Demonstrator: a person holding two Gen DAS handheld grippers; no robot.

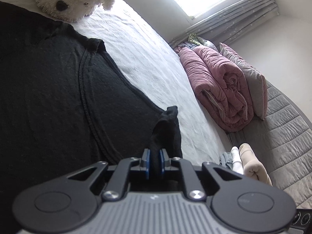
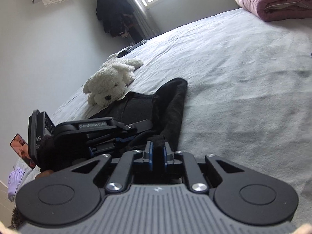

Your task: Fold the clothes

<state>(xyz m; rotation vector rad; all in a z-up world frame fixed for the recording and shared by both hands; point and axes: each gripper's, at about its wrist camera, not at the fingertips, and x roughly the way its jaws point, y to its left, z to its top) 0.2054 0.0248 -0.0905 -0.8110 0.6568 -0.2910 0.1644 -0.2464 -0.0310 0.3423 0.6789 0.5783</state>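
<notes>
**Both grippers clamped on a black garment lying on a bed**

The left gripper [image 1: 154, 160] has its blue-padded fingers closed on a pinched fold of the black garment [image 1: 58, 89], which rises in a small peak just beyond the fingertips. The right gripper [image 2: 157, 154] is likewise closed on a bunched ridge of the same cloth [image 2: 169, 105]. In the right wrist view the left gripper's body lies just beside it, over the cloth. The garment is spread on the bed [image 1: 148, 62], whose sheet is pale and wrinkled. A white plush dog [image 2: 109, 85] rests on the sheet, touching the garment's far edge. Along another edge of the bed lie a rolled pink quilt [image 1: 218, 85], a grey pillow [image 1: 247, 78] and a few folded pale items [image 1: 247, 159].
</notes>
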